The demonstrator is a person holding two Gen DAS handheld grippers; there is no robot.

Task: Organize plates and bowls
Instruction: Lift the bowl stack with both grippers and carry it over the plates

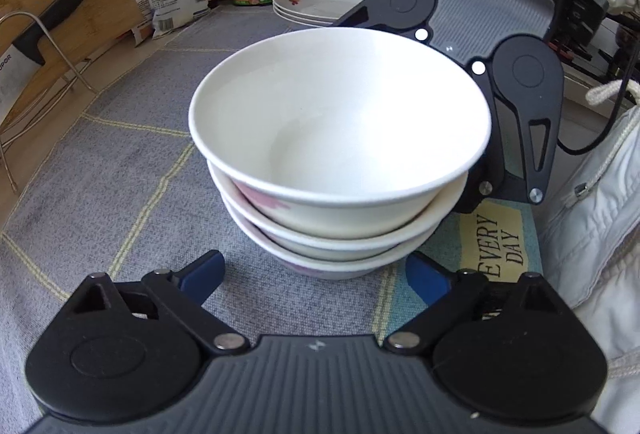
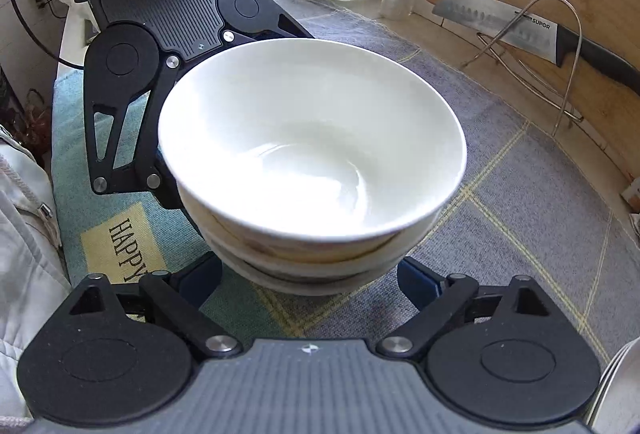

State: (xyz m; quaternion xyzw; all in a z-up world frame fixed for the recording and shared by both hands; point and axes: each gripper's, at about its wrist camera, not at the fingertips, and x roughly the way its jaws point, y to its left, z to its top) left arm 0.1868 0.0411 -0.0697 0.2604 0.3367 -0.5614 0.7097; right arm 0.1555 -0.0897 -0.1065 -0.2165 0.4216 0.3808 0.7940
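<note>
You have before you a counter covered by a grey cloth (image 1: 120,186) with pale yellow lines. On it stand a stack of white bowls (image 1: 340,138), a stack of plates (image 1: 316,0) farther back, a wire rack (image 2: 560,74) holding a knife (image 2: 520,30), and a "HAPPY EVERY DAY" mat (image 2: 120,246).

Both grippers, left gripper (image 1: 316,280) and right gripper (image 2: 310,280), tilt steeply downward facing each other, jaws spread wide.
</note>
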